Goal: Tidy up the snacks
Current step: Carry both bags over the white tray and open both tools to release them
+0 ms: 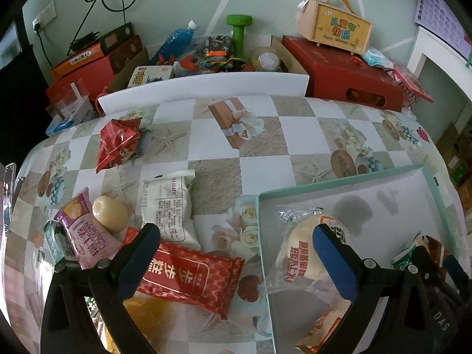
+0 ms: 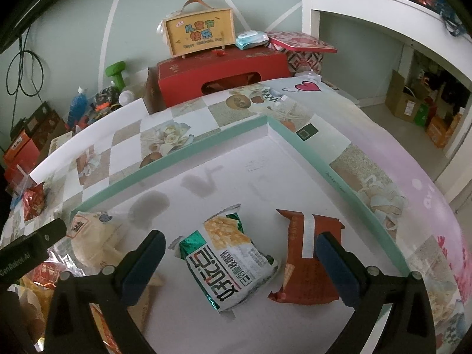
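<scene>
Green-white snack packet [image 2: 228,261] between spread right gripper [image 2: 240,261] fingers, inside tray [image 2: 309,153]

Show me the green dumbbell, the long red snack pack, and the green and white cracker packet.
green dumbbell [image 1: 239,31], left wrist view, its handle.
long red snack pack [image 1: 188,277], left wrist view, printed front.
green and white cracker packet [image 2: 228,261], right wrist view, packet middle.

A green dumbbell [image 1: 239,34], blue bottle [image 1: 177,39] and handled wooden box [image 1: 339,28] are being kept behind the patterned tablecloth [image 1: 265,135].

Both wrist views overlook the shared tray [image 1: 430,183].
</scene>
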### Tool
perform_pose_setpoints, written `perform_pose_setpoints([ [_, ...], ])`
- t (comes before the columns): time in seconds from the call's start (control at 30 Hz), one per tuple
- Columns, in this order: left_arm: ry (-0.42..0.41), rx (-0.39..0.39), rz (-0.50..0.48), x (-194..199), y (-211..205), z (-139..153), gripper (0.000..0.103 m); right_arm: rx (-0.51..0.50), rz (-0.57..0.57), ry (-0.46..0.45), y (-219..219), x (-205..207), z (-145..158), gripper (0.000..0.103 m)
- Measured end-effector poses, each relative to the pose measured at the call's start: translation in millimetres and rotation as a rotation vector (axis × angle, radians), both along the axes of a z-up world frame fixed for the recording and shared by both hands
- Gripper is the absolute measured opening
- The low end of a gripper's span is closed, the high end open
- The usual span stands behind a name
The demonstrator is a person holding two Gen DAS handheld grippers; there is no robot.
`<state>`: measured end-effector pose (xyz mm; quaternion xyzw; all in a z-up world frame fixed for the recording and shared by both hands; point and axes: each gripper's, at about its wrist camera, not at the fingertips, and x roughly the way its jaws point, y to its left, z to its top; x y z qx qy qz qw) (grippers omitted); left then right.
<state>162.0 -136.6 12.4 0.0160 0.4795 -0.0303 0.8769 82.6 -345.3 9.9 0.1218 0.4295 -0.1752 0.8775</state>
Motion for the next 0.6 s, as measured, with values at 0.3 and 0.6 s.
perform_pose_setpoints([
  [0.3, -0.016, -0.057, 0.019, -17, 23, 14, 0.103, -0.005, 0.020, -0.005, 6, -1, 4, 0.103],
  [0.6, -0.058, -0.042, 0.081, -44, 87, 40, 0.103, 0.017, 0.071, -0.025, 34, 2, 18, 0.103],
])
